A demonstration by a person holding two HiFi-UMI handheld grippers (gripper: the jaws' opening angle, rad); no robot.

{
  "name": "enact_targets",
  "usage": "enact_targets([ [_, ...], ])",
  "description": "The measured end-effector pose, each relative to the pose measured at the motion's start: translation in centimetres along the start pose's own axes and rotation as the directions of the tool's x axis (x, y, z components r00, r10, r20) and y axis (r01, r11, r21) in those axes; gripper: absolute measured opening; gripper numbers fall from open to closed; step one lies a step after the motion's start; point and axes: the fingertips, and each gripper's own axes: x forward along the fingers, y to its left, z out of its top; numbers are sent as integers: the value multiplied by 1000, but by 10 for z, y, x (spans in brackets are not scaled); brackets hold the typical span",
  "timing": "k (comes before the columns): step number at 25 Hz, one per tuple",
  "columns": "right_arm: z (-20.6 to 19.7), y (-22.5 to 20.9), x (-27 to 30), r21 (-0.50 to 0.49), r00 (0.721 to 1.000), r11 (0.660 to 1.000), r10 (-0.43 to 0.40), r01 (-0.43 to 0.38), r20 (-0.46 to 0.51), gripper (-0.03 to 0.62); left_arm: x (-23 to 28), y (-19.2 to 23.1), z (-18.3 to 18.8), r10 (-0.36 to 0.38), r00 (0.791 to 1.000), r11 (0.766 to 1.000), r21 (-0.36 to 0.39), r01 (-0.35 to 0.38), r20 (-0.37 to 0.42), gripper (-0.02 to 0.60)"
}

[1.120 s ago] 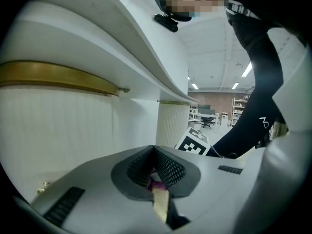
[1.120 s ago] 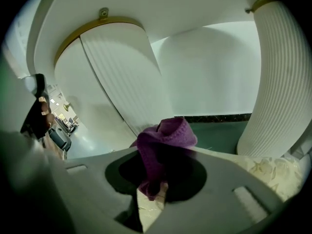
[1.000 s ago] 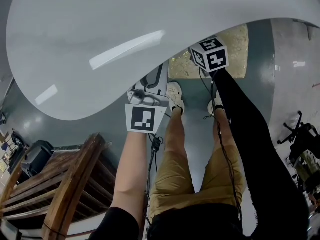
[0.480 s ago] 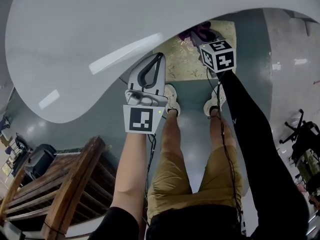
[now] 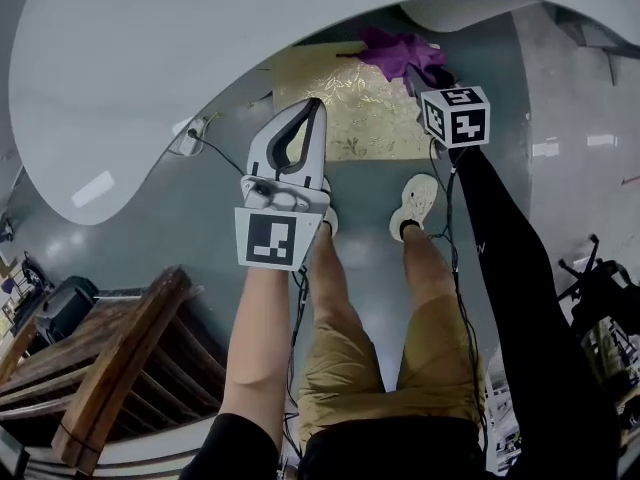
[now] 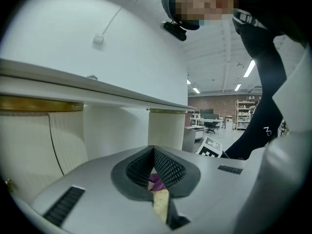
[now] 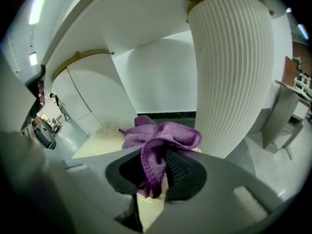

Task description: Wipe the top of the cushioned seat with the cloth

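Since a second ago, more of the seat [image 5: 345, 108] is showing past the rim of the white counter [image 5: 150, 58], and the cloth [image 5: 398, 50] is coming into sight. At left, the left claw [image 5: 315, 106] is pointing at the seat's left part, its jaws pressed together on nothing. The seat is looking flat, gold and patterned, sitting low over the grey floor [image 5: 200, 208] just ahead of the person's shoes [image 5: 415, 203]. Over its far right corner the purple cloth is bunching up, pinched in the right claw [image 5: 412, 71]; whether it is touching the seat I cannot tell. The right gripper view is showing loose folds flopping over the dark pads and a ribbed white pillar [image 7: 234, 72] close by, which the head view is not showing.
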Motion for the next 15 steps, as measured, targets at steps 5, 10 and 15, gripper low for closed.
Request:
enact_targets([
  [5, 0, -35, -11, -73, 997, 995, -70, 71, 25, 77, 4, -11, 3, 22, 999, 999, 24, -22, 34, 6],
  [10, 2, -56, -33, -6, 987, 989, -149, 150, 63, 77, -4, -14, -6, 4, 999, 1000, 23, -4, 32, 6],
  [15, 28, 7, -52, 5, 982, 1000, -12, 11, 189, 77, -30, -1, -2, 6, 999, 999, 31, -8, 41, 6],
])
